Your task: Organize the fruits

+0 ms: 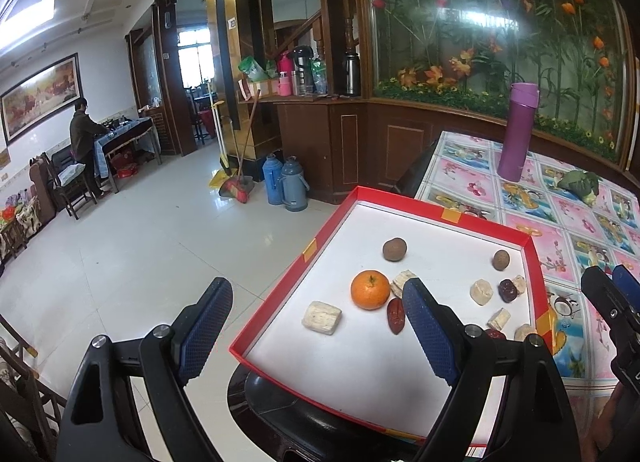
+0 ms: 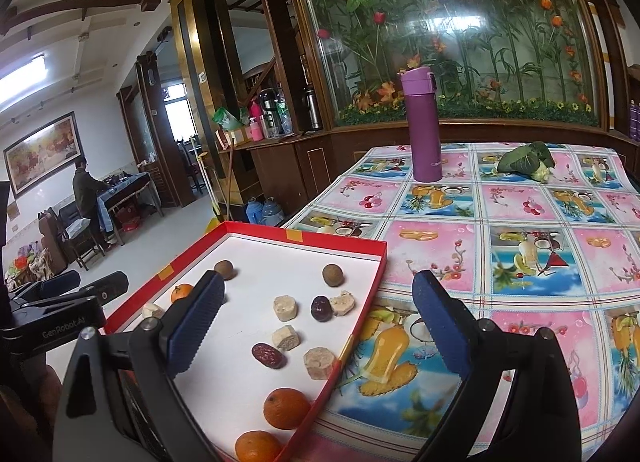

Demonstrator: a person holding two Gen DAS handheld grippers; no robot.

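Nearest, left gripper: spread, nothing held.
Right gripper: spread, nothing held.
Red tray: fruits scattered inside; one orange cut off by frame.
Purple flask: upright, far.

The right gripper hangs with its blue fingers spread wide over a red tray on the bench. The tray holds oranges, dark dates, brown round fruits and pale chunks. Farther back stand a purple bottle and a leafy vegetable. The left gripper shows at the left edge.
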